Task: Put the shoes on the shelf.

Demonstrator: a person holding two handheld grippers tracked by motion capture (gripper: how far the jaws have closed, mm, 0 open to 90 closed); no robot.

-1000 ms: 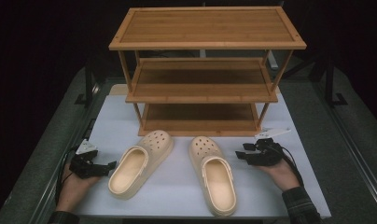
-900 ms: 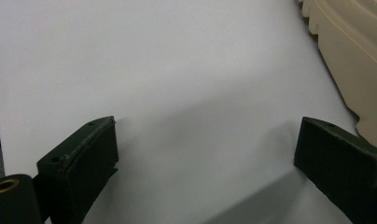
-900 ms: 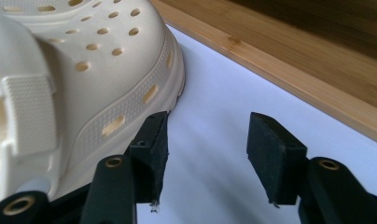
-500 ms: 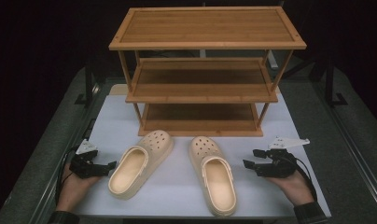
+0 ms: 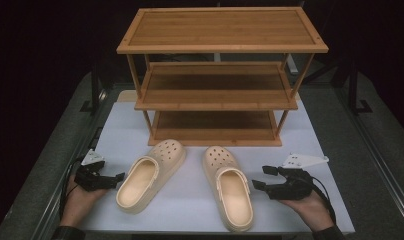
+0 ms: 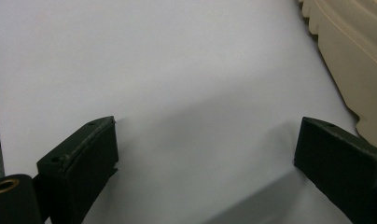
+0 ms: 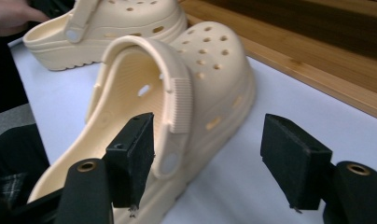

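Two cream clogs lie on the white mat (image 5: 190, 210) in front of a wooden shoe rack (image 5: 220, 45). My left gripper (image 5: 115, 179) rests on the mat just left of the left clog (image 5: 150, 175), open; its jaws (image 6: 205, 135) span bare mat, and the left clog's sole (image 6: 350, 60) is at the upper right. My right gripper (image 5: 260, 177) sits just right of the right clog (image 5: 230, 192). Its jaws (image 7: 207, 123) have just been opening. The right clog's heel and strap (image 7: 177, 93) lie straight ahead, and the pads press on nothing.
The rack has three shelves, and its bottom shelf (image 7: 317, 51) runs just behind the clogs. The left clog (image 7: 116, 23) and a hand (image 7: 9, 16) show farther off. Dark grey tabletop (image 5: 360, 165) borders the mat on both sides.
My right gripper has drawn back from the right clog, to the right and toward the near edge, with its grey plate swinging round. The left gripper and both clogs have stayed put.
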